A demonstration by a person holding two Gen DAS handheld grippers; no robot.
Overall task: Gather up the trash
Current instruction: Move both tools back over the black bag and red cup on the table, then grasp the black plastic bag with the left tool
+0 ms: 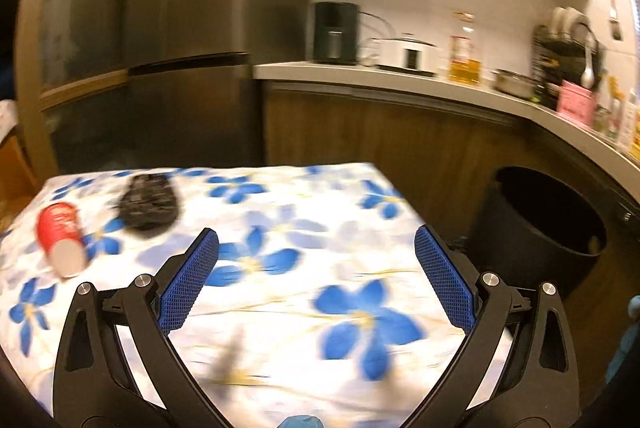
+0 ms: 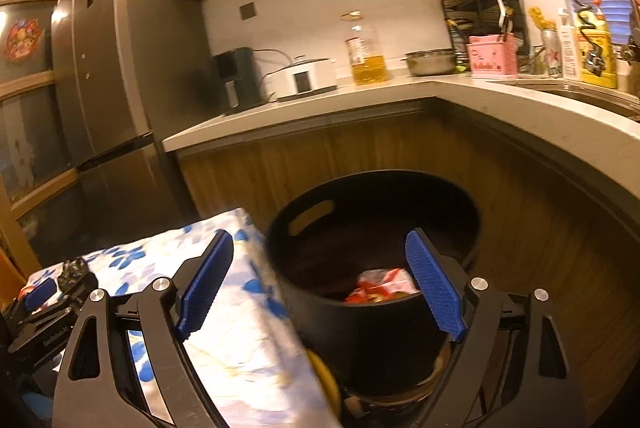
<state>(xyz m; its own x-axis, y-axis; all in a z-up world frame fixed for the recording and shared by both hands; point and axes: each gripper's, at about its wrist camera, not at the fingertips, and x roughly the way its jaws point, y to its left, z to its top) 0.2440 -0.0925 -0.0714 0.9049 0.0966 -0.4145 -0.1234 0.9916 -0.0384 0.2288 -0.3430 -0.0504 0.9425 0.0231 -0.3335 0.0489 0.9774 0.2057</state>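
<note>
Trash is split between two spots right now, and the left wrist view shows what sits on the table [image 1: 280,368] with its white cloth and blue flowers: a red paper cup [image 1: 61,238] lies on its side near the far left edge, its pale bottom facing the camera, and just beside it to the right sits a crumpled black plastic piece [image 1: 147,203], blurred, so its exact kind is hard to tell. The left gripper [image 1: 316,242] hangs over the middle of the cloth, blue pads spread wide, nothing between them. Off the table's right side stands the black bin [image 1: 532,236], on the floor below the wooden cabinet fronts, with the grey counter [image 1: 360,75] curving above it and a dark fridge [image 1: 192,59] at the back left. Over to the right wrist view: the right gripper [image 2: 320,244] stands wide apart too, and empty, with one blue pad over the table's corner [image 2: 240,328] and the other over the bin [image 2: 372,328]. Down inside the bin lies a crumpled red and white wrapper [image 2: 380,286], resting on the bottom, clear of both pads. The bin has a handle slot cut in its far wall and stands right against the table's edge. At the far left, the left gripper [image 2: 48,304] shows as black parts with a blue pad, over the cloth. On the counter behind are a white cooker [image 2: 306,77], a bottle of yellow oil [image 2: 366,57], a steel bowl [image 2: 430,61] and a pink box [image 2: 490,57].
</note>
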